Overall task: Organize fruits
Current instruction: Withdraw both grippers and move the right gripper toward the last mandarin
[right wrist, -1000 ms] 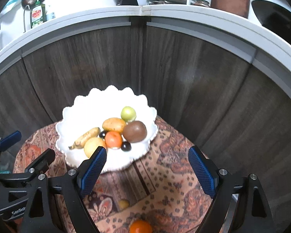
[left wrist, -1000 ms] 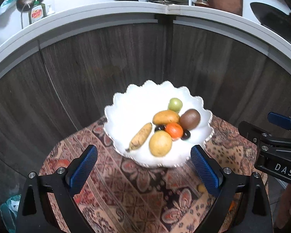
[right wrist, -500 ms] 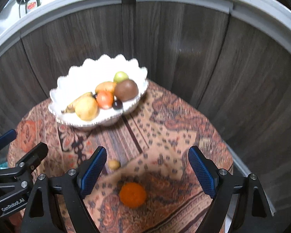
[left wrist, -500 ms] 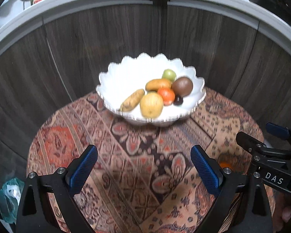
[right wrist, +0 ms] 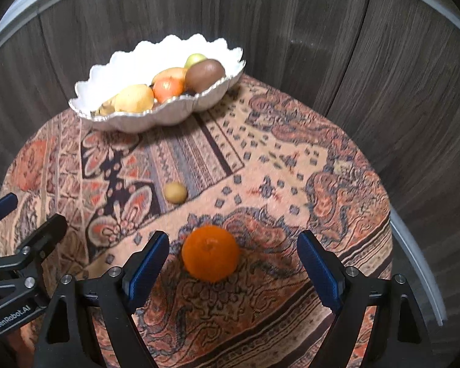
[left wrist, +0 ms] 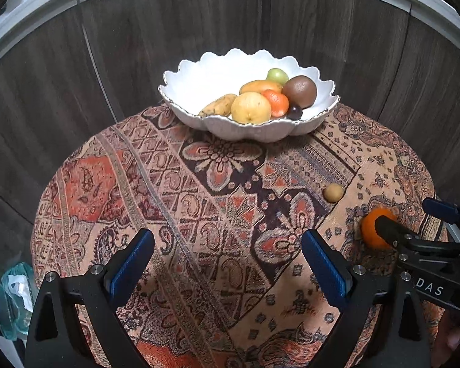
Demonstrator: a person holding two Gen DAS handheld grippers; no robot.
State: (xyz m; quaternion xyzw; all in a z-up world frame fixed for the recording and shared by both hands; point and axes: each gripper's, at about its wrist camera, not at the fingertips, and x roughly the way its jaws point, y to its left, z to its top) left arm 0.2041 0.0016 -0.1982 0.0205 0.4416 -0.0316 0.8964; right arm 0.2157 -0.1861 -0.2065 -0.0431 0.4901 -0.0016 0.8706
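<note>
A white scalloped bowl (left wrist: pixel 316 125) (right wrist: pixel 174 113) holds several fruits at the far side of a round table covered in a patterned cloth (left wrist: pixel 199 202). A loose orange (right wrist: pixel 211 254) lies near the front of the cloth, between the wide-apart pads of my right gripper (right wrist: pixel 231 259), nearer the left pad; the pads do not touch it. The left wrist view shows the orange (left wrist: pixel 372 230) partly hidden behind the right gripper's finger. A small tan round fruit (left wrist: pixel 333 192) (right wrist: pixel 175 192) lies farther in. My left gripper (left wrist: pixel 228 256) stands open over bare cloth.
Dark wood-grain cabinet panels (right wrist: pixel 322 46) curve behind the table, under a white counter edge (left wrist: pixel 46 0). A clear plastic bag (left wrist: pixel 13 300) sits low beside the table on the left. The table's rim (right wrist: pixel 414 260) drops off at the right.
Both grippers have sunk and pulled back from the bowl. The orange has come up between the right gripper's pads, and the small tan fruit has come into the left wrist view.
</note>
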